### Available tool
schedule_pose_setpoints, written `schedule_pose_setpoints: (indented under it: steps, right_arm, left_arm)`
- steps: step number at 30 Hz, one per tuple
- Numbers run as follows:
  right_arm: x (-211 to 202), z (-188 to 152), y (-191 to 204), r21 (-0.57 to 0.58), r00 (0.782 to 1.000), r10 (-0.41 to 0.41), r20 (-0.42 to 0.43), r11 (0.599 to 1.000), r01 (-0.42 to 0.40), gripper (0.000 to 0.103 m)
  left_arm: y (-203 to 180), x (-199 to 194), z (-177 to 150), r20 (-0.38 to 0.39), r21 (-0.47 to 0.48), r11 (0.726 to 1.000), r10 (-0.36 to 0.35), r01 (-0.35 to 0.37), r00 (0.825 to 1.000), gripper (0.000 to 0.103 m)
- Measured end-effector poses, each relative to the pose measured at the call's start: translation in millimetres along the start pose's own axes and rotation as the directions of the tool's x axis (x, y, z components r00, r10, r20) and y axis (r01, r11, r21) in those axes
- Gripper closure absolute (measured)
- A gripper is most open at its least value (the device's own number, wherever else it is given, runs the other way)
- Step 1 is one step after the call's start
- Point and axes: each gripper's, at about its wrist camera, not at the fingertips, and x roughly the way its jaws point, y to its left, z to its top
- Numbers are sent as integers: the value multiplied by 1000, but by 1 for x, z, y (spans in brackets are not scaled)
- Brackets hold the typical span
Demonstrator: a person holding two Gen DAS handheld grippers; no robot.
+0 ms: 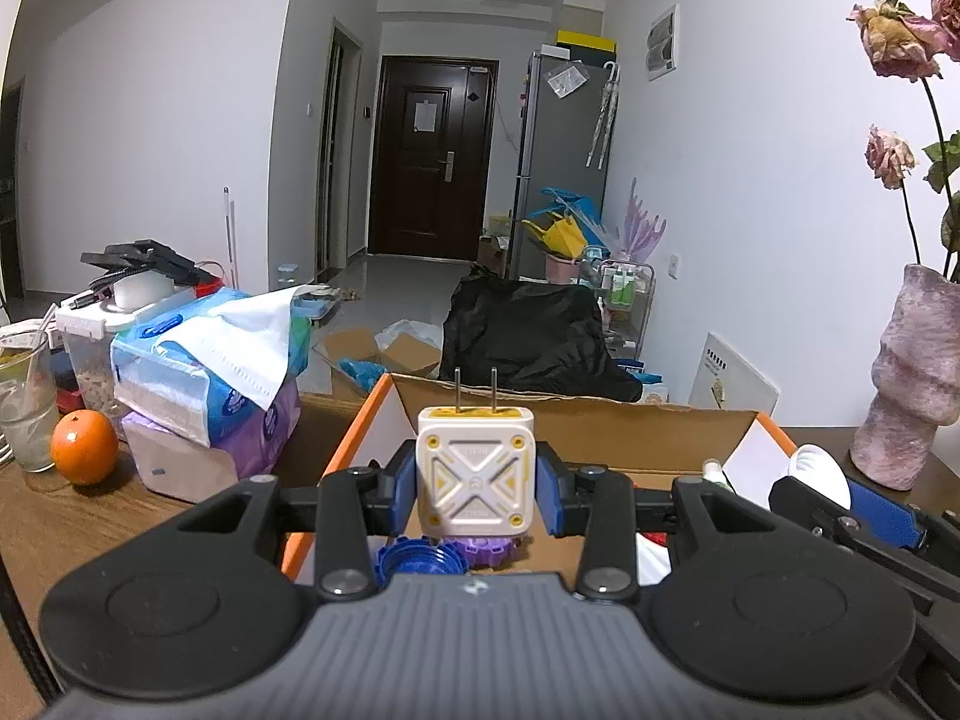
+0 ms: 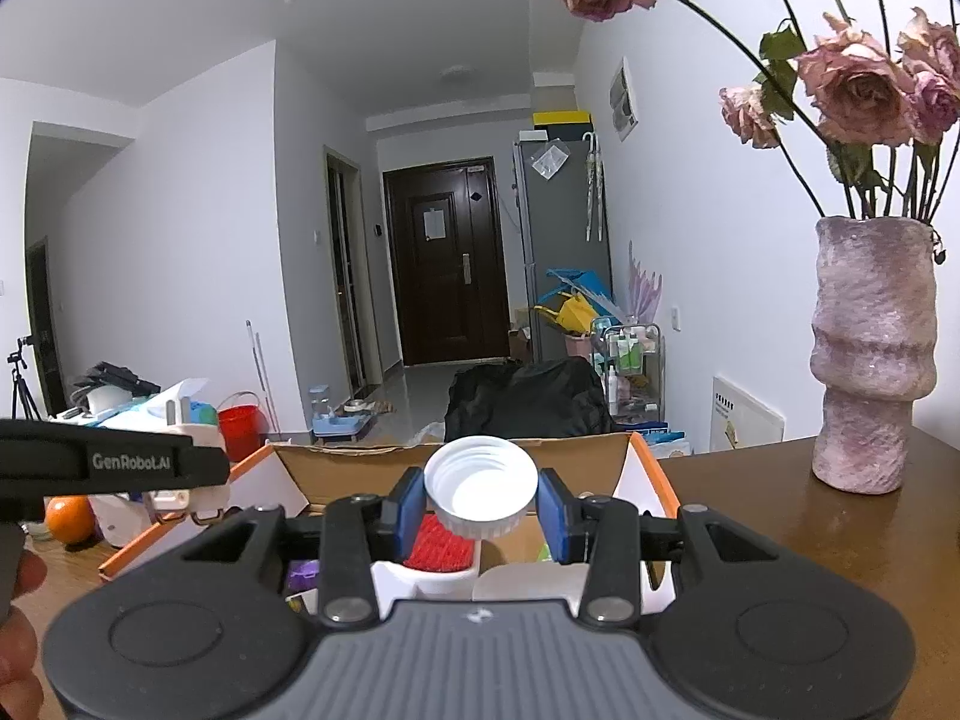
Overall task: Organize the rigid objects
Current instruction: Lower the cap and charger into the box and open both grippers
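Observation:
My left gripper (image 1: pixel 477 483) is shut on a white and yellow plug adapter (image 1: pixel 477 471) with its two prongs pointing up, held over the open cardboard box (image 1: pixel 576 414). Below it in the box lie a blue cap (image 1: pixel 420 561) and a purple ring (image 1: pixel 489 549). My right gripper (image 2: pixel 480 507) is shut on a white screw cap (image 2: pixel 480 486), open side facing the camera, above the same box (image 2: pixel 336 459). A red brush (image 2: pixel 438 543) and white items lie beneath it. The right gripper's blue pad shows at the right edge of the left wrist view, the left gripper's body at the left edge of the right wrist view.
A pink vase (image 2: pixel 870 354) of dried roses stands on the wooden table (image 2: pixel 750 498) right of the box. Tissue packs (image 1: pixel 204 372), an orange (image 1: pixel 84 447), a glass (image 1: pixel 24 402) and a food container (image 1: pixel 96 330) crowd the table on the left.

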Motion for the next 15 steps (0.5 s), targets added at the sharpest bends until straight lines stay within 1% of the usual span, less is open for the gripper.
schedule_pose_setpoints:
  steps: [15]
  right_arm:
    - [23,3,2,-27,999,-14,-32,1000,13,64]
  left_arm:
    - [-4,22,3,-3,41,999,23,-23,1000,63]
